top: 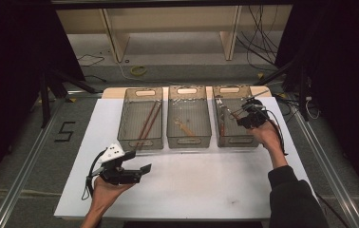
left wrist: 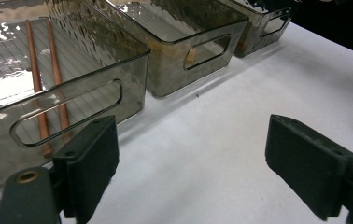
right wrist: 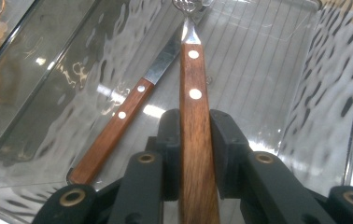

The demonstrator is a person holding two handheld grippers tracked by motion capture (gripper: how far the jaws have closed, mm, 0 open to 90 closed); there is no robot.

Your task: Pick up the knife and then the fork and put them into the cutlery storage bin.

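Observation:
Three smoky clear bins stand in a row at the back of the white table. Over the right bin my right gripper is shut on the wooden handle of a fork, tines pointing away into that bin. A wood-handled knife lies on the bin floor, left of the fork. My left gripper rests low at the front left of the table, jaws wide open and nothing between them. It faces the left bin.
The left bin holds two brown chopsticks. The middle bin holds a light wooden utensil. Cables trail over the floor behind the table. A sleeved forearm crosses the table's right front.

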